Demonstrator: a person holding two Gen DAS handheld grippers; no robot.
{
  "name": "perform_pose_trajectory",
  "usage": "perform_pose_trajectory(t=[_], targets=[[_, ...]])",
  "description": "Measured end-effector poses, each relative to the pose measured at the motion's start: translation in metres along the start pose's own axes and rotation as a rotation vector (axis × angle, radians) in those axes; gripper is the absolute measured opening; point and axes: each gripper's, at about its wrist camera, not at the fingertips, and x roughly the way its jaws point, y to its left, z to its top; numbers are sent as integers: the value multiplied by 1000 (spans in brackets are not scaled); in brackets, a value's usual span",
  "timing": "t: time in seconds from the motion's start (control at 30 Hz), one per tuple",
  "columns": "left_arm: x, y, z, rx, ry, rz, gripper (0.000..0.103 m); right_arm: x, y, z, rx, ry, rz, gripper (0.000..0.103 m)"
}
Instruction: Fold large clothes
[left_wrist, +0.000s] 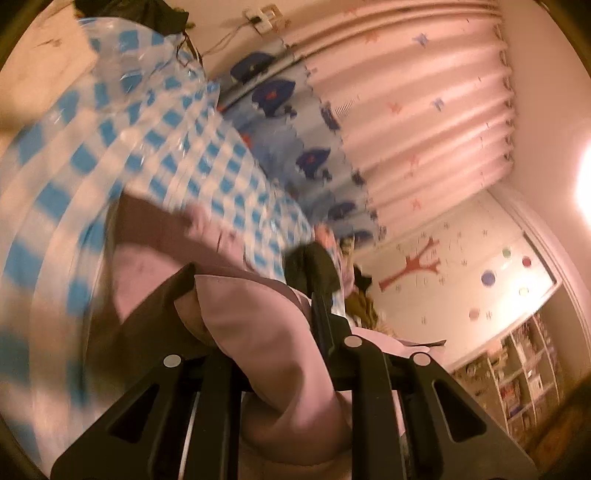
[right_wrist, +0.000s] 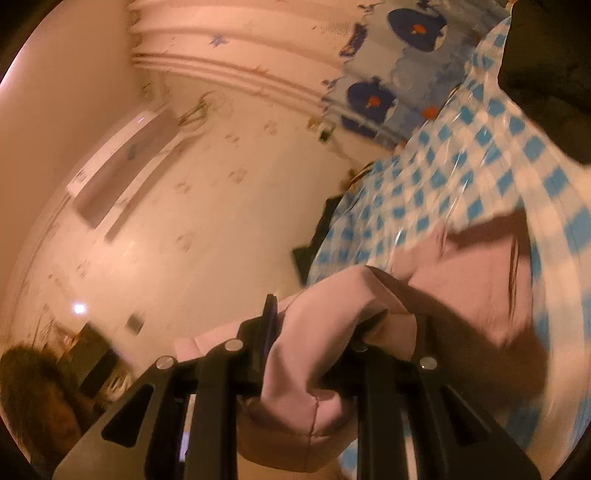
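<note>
The left gripper (left_wrist: 255, 306) is clamped nearly closed on a thick fold of the pink garment (left_wrist: 236, 332), which bulges between its fingers and trails toward 10 o'clock. The right gripper (right_wrist: 314, 325) likewise pinches a bunched edge of the same pink garment (right_wrist: 325, 306), the cloth stretching off to 3 o'clock. Past both, from 9 to 1 o'clock in the left view, lies the blue-checked cover (left_wrist: 177, 155). The pleated pink curtain (left_wrist: 424, 122) fills 1 o'clock, well apart.
</note>
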Motion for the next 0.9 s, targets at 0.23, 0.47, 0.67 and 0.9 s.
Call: perform_pose_trajectory(t=[0.23, 0.47, 0.67, 0.9], targets=[[109, 58, 103, -94, -48, 114, 15, 75, -97, 83, 107, -23, -182, 22], [207, 156, 118, -158, 21, 391, 20, 130, -238, 84, 347, 43, -386, 22], [215, 206, 122, -427, 50, 319, 29, 117, -255, 84, 468, 16, -263, 34], [184, 136, 148, -418, -28, 142, 69, 105, -191, 106, 403, -113, -145, 80]])
